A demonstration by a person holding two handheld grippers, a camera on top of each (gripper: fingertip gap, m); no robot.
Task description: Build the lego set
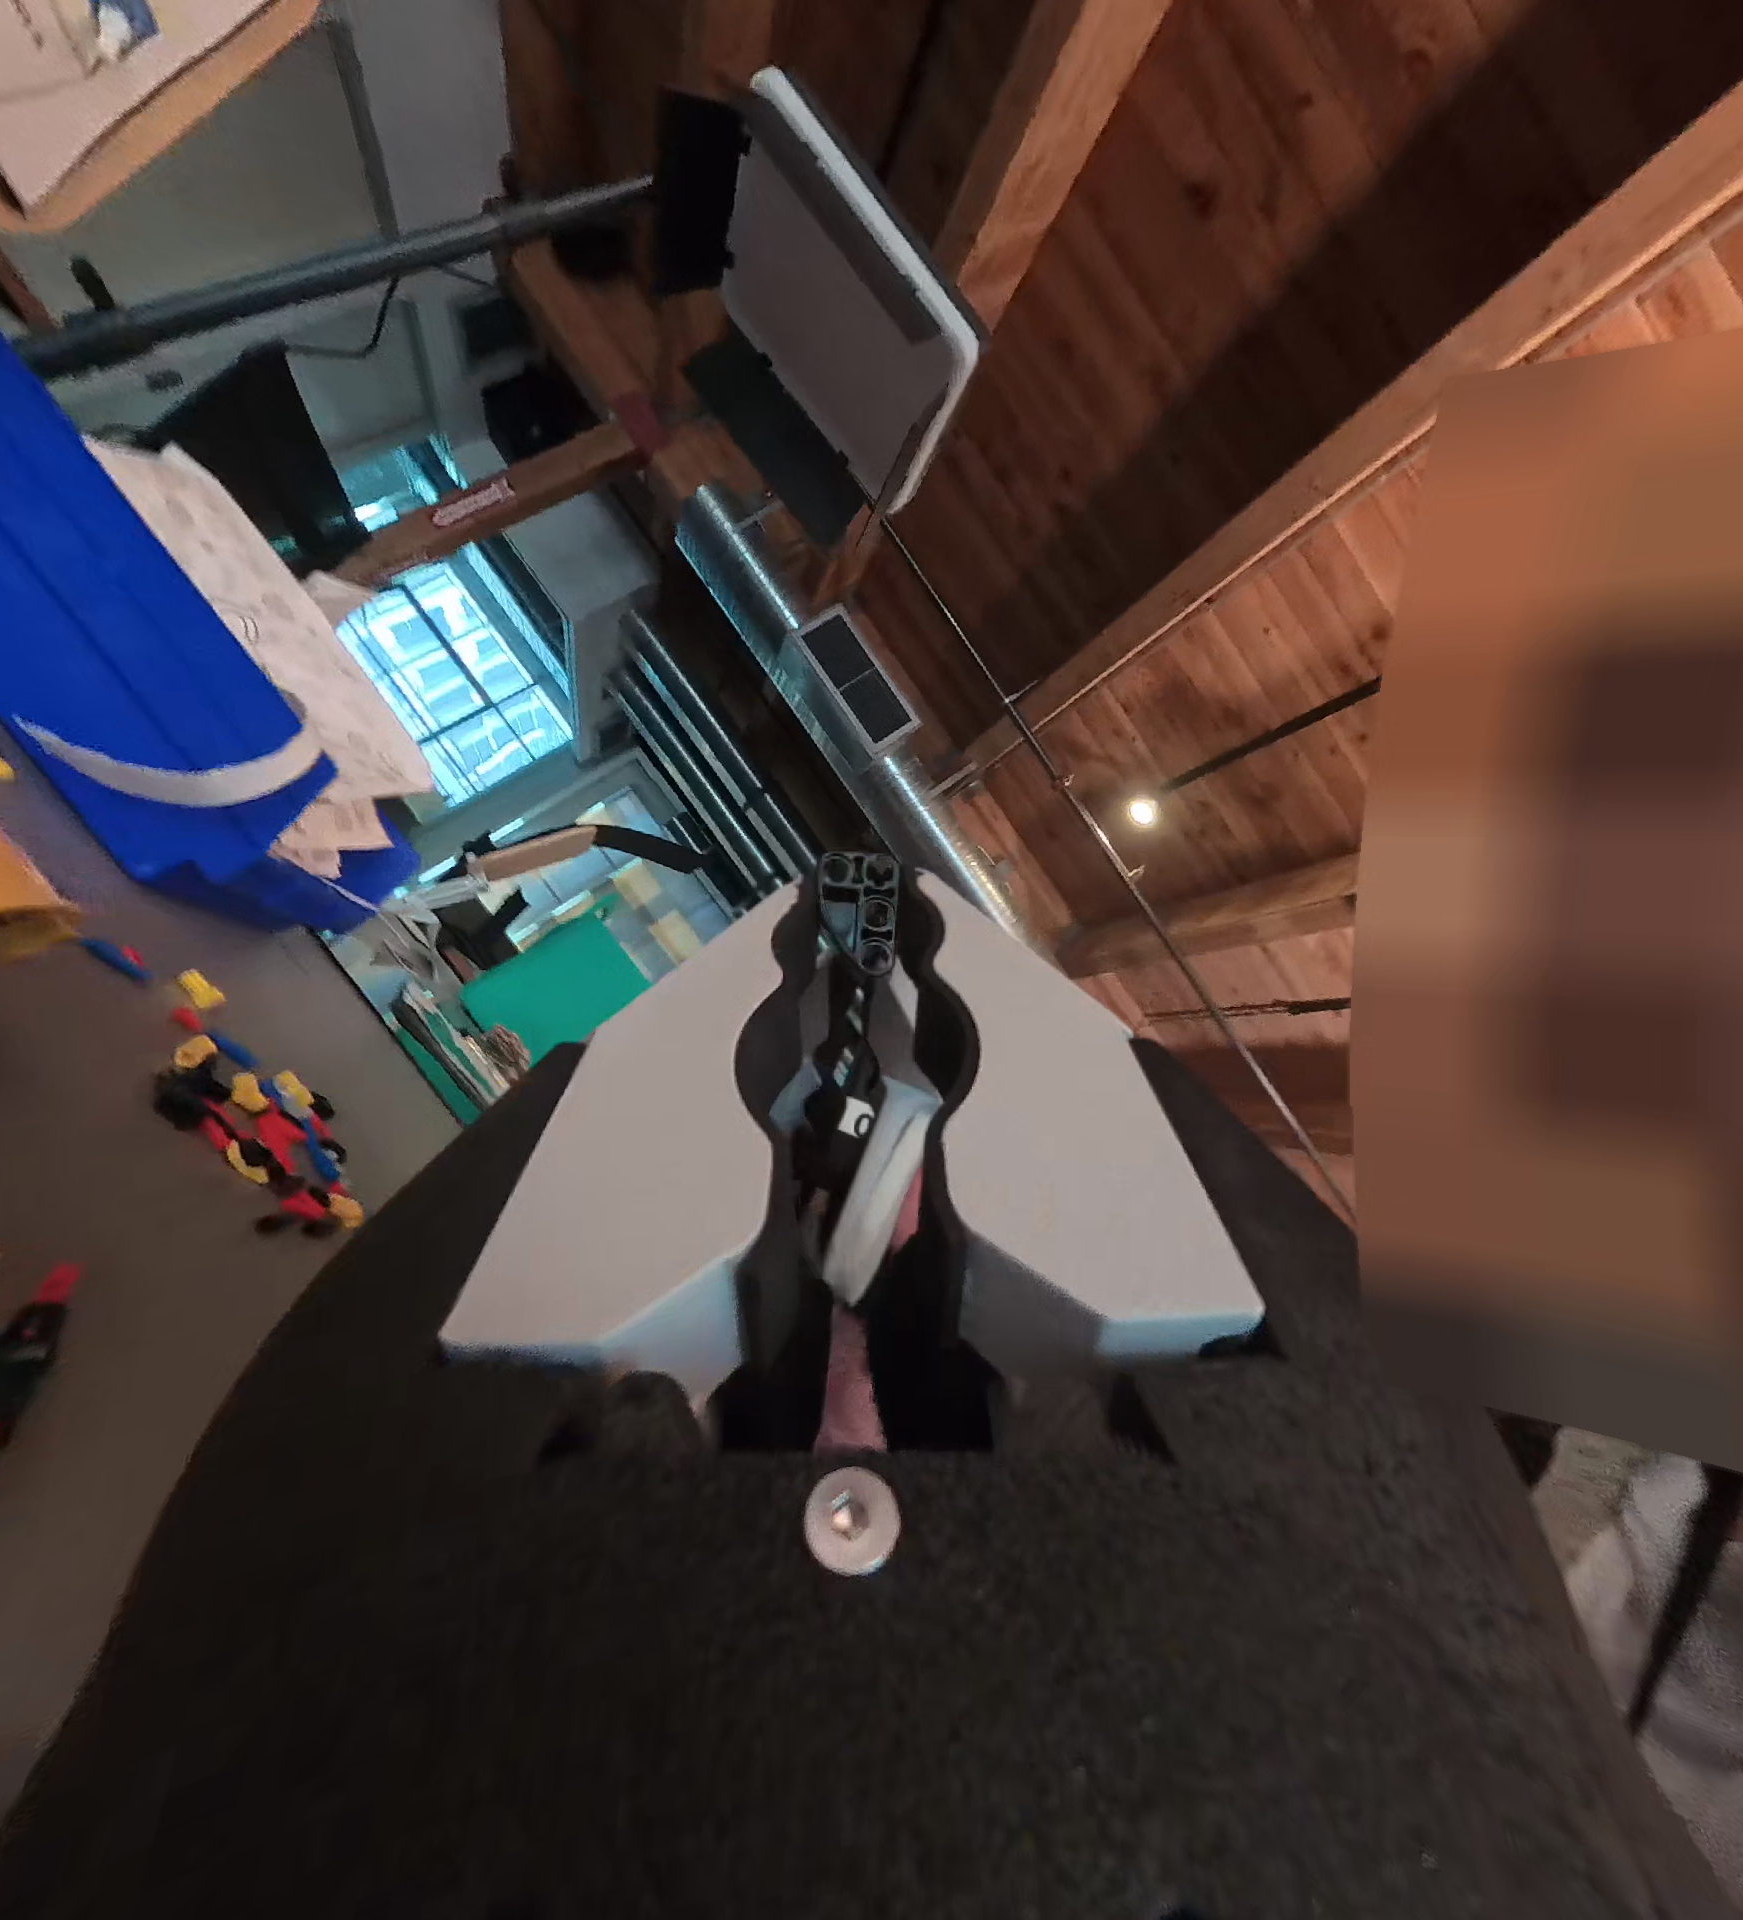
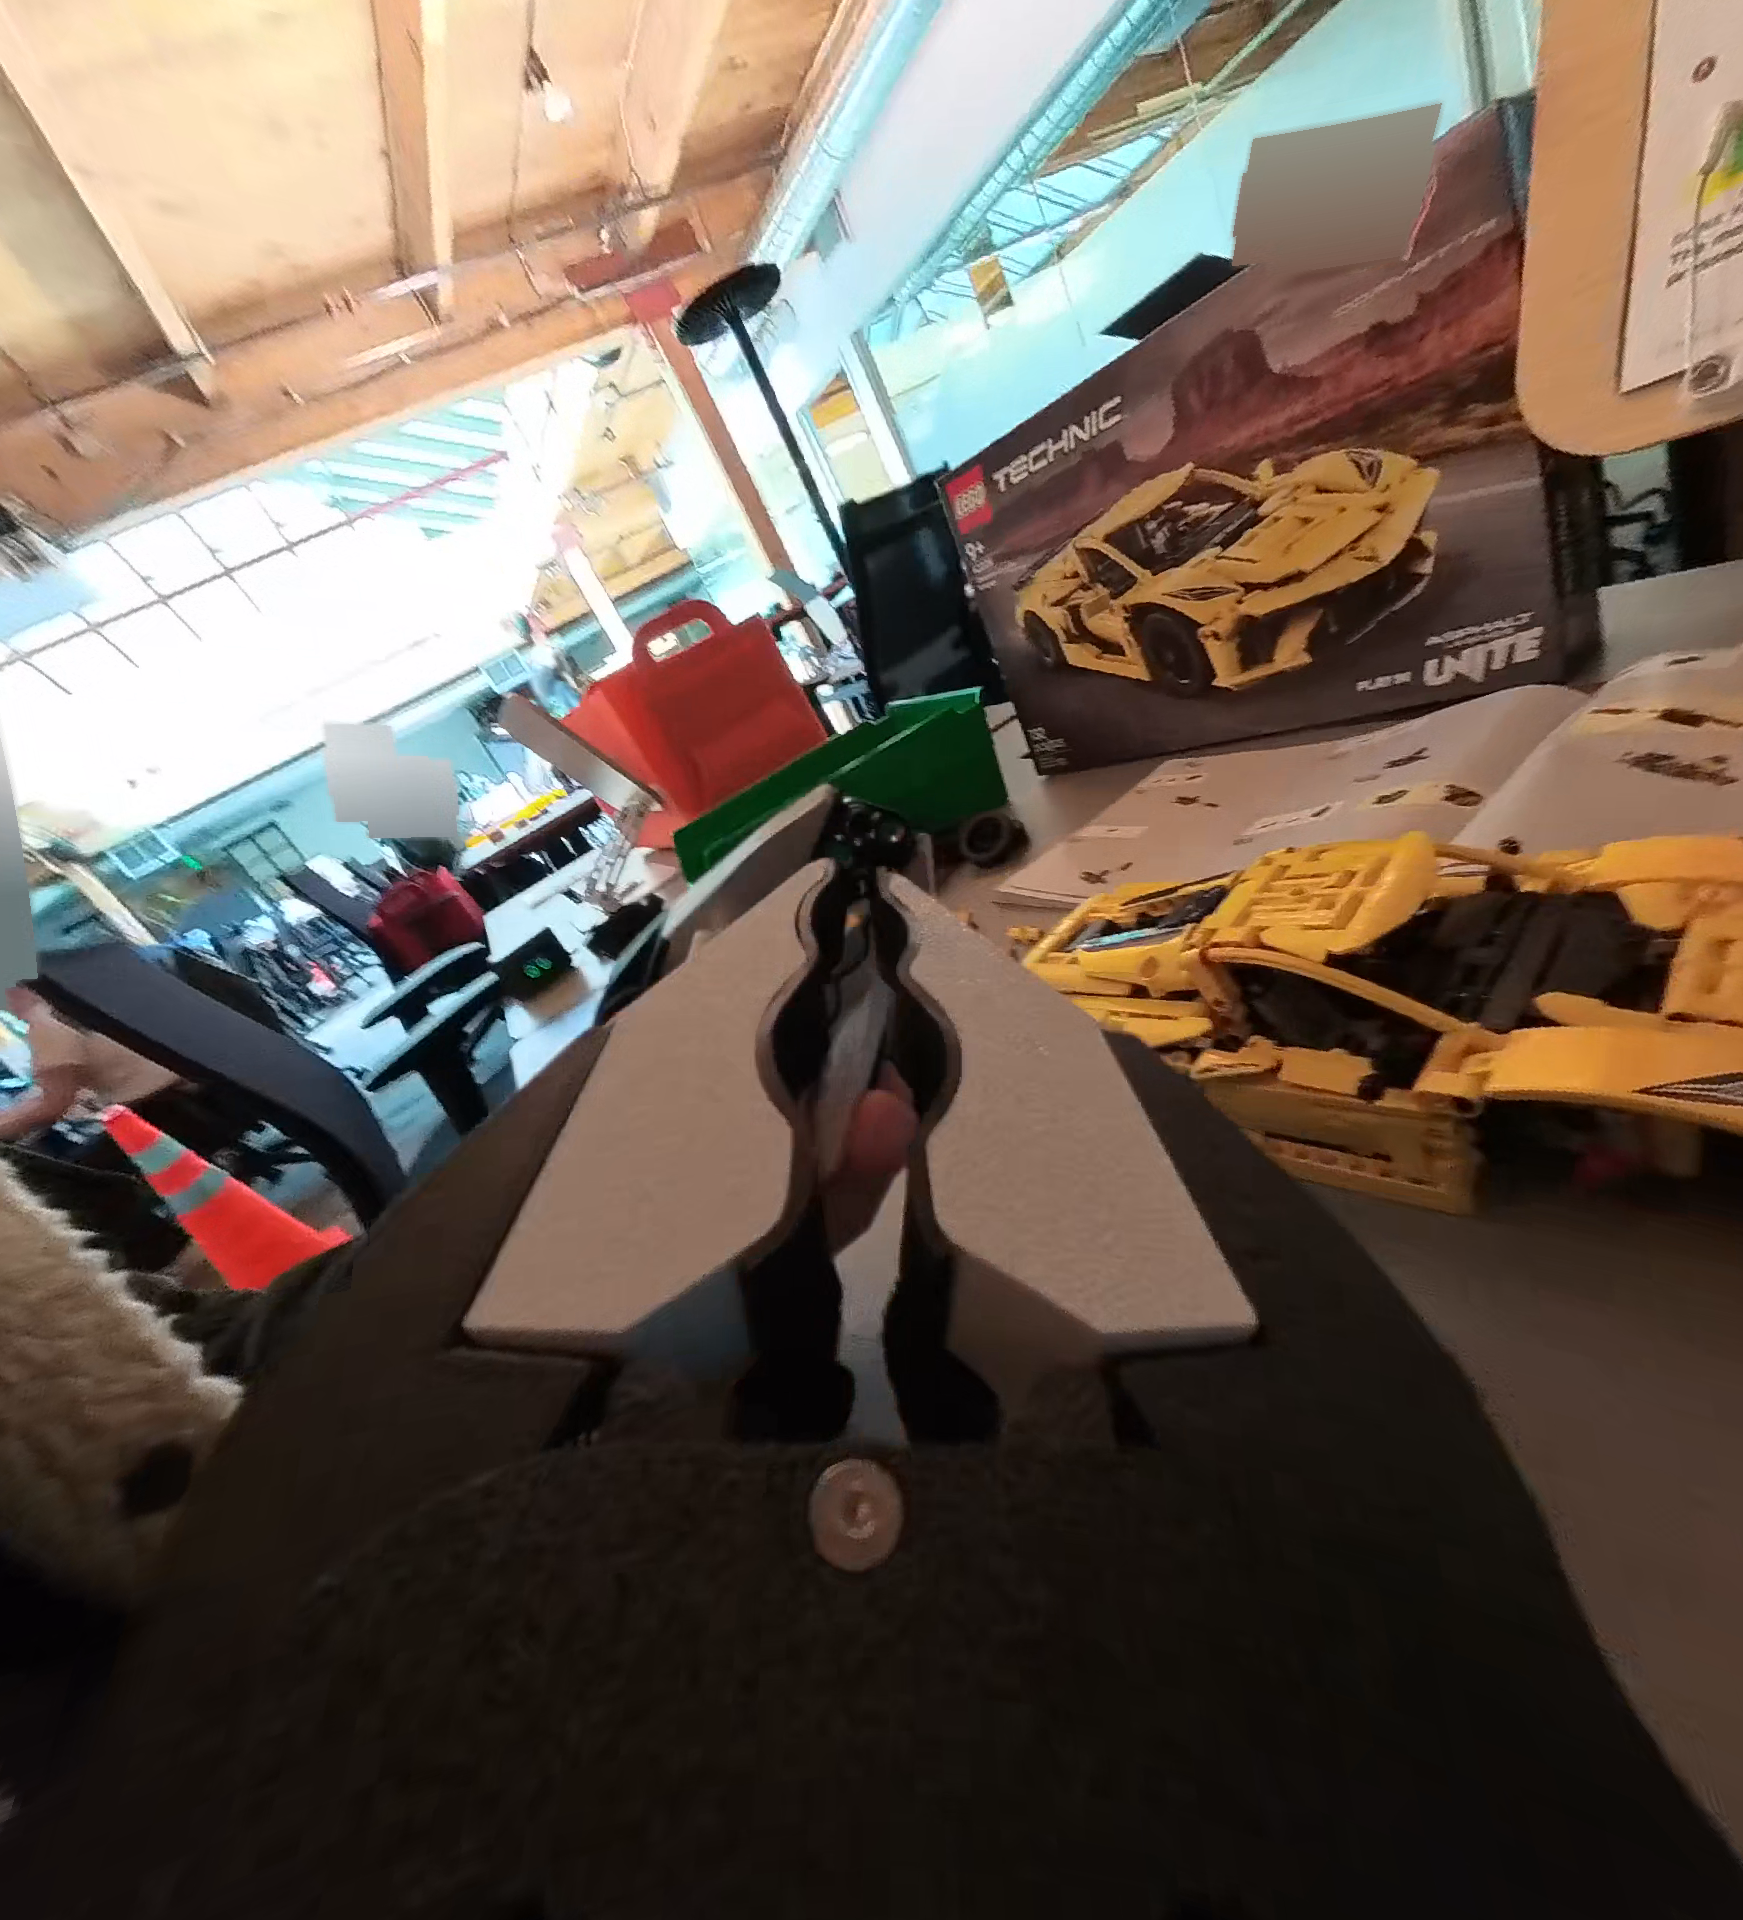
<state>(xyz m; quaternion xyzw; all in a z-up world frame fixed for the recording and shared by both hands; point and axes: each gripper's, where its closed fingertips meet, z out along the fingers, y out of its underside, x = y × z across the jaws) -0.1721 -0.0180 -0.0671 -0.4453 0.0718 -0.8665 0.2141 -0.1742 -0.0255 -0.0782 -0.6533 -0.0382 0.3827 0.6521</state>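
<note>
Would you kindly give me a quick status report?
Left tongs shut on black holed beam. Right tongs shut on small black connector. Nothing blocking.

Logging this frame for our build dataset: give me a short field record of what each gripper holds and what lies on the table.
left gripper: jaws shut on small black holed lego beam
right gripper: jaws shut on small black rounded lego part
model: part-built yellow lego car, on grey table
loose parts: red, yellow, blue, black lego pieces
behind car: open instruction booklet, set box
</note>
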